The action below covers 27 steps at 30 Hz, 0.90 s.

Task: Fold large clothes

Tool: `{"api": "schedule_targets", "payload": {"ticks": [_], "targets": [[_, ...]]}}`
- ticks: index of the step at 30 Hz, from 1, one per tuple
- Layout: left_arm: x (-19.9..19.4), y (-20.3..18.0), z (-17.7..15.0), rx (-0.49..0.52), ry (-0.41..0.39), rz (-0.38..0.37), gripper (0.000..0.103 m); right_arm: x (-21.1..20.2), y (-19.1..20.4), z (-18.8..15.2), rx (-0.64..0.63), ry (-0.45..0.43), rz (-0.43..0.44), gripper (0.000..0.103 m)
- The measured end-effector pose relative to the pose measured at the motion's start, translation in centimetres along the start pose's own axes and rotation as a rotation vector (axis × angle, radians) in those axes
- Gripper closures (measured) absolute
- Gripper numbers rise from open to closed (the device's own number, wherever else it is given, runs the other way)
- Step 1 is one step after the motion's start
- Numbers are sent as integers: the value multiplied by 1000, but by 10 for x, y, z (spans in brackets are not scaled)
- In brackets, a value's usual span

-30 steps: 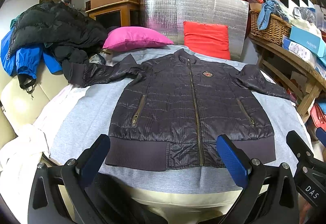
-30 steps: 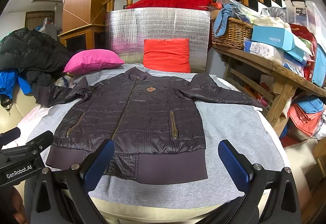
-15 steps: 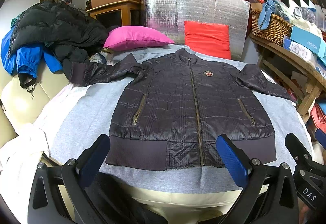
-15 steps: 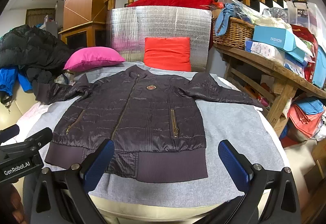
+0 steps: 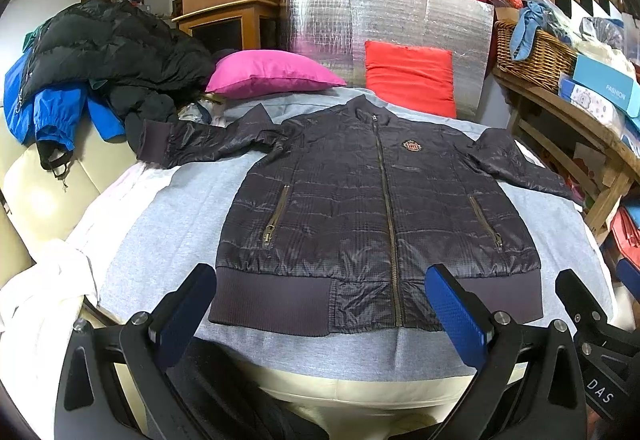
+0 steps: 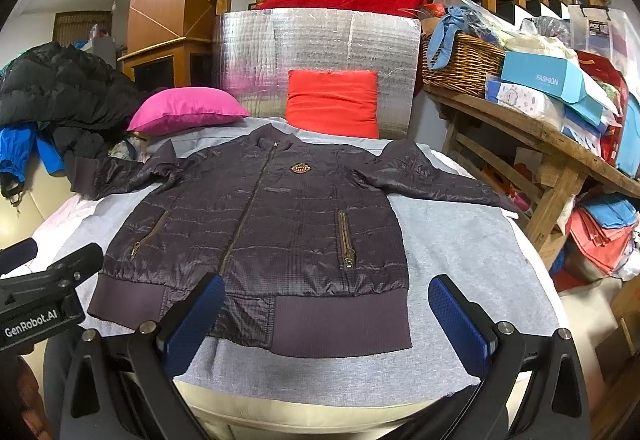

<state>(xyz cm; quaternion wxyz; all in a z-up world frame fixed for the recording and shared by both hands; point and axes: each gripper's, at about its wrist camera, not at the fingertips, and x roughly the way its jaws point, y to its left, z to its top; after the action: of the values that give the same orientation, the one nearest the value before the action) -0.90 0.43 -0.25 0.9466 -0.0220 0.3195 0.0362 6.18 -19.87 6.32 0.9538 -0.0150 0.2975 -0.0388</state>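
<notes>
Dark jacket (image 5: 372,208) lies flat, zipped, sleeves out, on grey cover (image 5: 160,240) at my 12 o'clock. Left gripper (image 5: 320,304) and right gripper (image 6: 324,308): jaws spread wide, empty, above its hem.

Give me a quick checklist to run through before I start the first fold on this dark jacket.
1. Jacket lies flat, front up on the grey sheet: ok.
2. Front zip closed: ok as far as the views show.
3. Both sleeves spread out to the sides: ok, though the sleeve on the left is wrinkled and its cuff reaches the black coat pile.
4. Left gripper jaws open and holding nothing: ok.
5. Right gripper jaws open and holding nothing: ok.
6. Room on the sheet for folding: ok; pink pillow and red cushion sit behind the collar.
</notes>
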Motion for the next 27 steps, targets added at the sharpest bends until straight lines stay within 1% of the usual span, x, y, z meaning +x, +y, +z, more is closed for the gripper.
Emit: {"api": "schedule_targets", "payload": {"ticks": [27], "targets": [[1,4,-3,-7,-2,5,0,2,2,-4,-4,6,7,0]]}}
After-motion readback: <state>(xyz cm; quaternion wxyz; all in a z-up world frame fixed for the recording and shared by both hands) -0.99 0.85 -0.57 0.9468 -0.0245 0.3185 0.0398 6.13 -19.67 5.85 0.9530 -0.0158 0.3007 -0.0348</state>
